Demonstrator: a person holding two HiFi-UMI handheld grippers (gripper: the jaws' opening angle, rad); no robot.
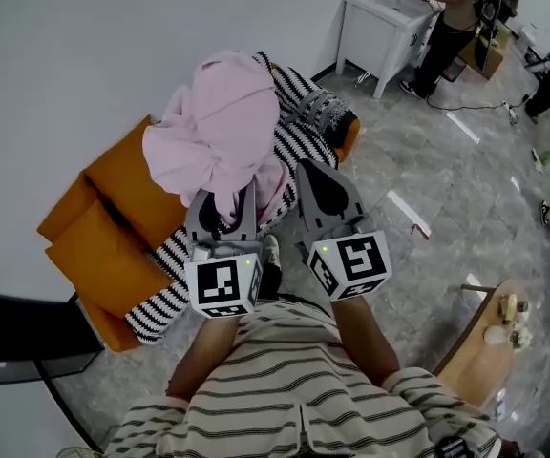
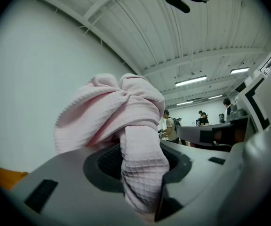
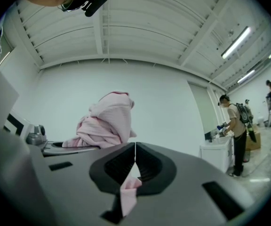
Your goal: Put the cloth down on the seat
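Note:
A pink cloth (image 1: 220, 127) hangs bunched up above the orange seat (image 1: 122, 194), which has a black-and-white striped cover (image 1: 299, 127). My left gripper (image 1: 225, 191) is shut on a thick fold of the pink cloth (image 2: 138, 154), held up in the air. My right gripper (image 1: 325, 181) sits beside it on the right, its jaws shut on a small corner of the same cloth (image 3: 128, 192). In the right gripper view the bulk of the cloth (image 3: 106, 121) piles over the left gripper.
A white wall lies behind the seat. A black box (image 1: 17, 337) stands at the left. A white cabinet (image 1: 380, 27) with a person (image 1: 452, 22) at it is at the back right. A round wooden table (image 1: 490, 346) is at the right.

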